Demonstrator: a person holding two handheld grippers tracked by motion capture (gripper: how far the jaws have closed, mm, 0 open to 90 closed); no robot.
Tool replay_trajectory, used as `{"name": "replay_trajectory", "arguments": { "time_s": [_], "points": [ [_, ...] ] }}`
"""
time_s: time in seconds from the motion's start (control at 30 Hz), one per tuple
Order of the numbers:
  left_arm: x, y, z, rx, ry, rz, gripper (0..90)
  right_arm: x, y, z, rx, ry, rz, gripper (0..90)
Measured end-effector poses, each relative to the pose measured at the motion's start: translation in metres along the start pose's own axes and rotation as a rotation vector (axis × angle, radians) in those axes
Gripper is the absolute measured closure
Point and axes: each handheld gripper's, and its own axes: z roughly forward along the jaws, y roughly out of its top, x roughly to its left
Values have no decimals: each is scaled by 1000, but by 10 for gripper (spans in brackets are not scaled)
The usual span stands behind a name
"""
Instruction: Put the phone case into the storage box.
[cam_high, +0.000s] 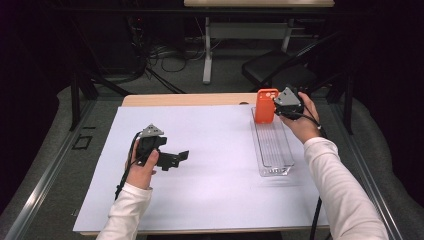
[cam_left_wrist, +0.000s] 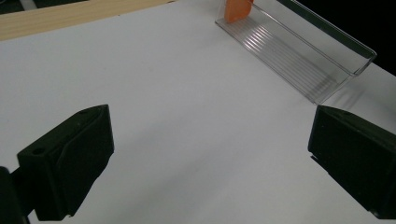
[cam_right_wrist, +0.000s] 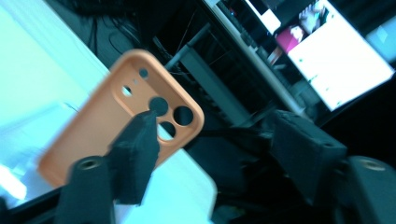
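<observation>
High view: orange phone case (cam_high: 265, 106) upright in clear tray (cam_high: 274, 150), black chair (cam_high: 272, 67) behind.

A white sheet covers a wooden table in a dim workroom.

The white sheet (cam_high: 210, 165) lies flat over most of the table (cam_high: 185, 99), whose pale wood shows as a strip along the far edge. Beyond that edge stands a second desk on a white leg (cam_high: 207, 50), with a tangle of dark cables (cam_high: 165, 55) on the grey floor (cam_high: 65, 100) under it. A black chair (cam_high: 272, 65) sits to the right of that leg. Black frame rails (cam_high: 45, 170) run along both sides of the table. Farther off, a lit screen (cam_right_wrist: 341, 51) glows bright against the dark.
</observation>
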Motion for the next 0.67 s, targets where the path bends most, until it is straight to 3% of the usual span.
{"name": "replay_trajectory", "arguments": {
  "time_s": [0.17,0.27,0.4,0.67],
  "points": [
    [1,1,0,-3,-2,2,6,5,14,-23,-3,75,179,201],
    [1,2,0,-4,-9,5,6,13,23,-38,8,167,292,143],
    [0,3,-2,-9,-11,10,6,24,29,-57,12,280,399,91],
    [-2,3,-7,-15,-22,26,6,55,23,-99,-9,501,514,0]
  ]
}}
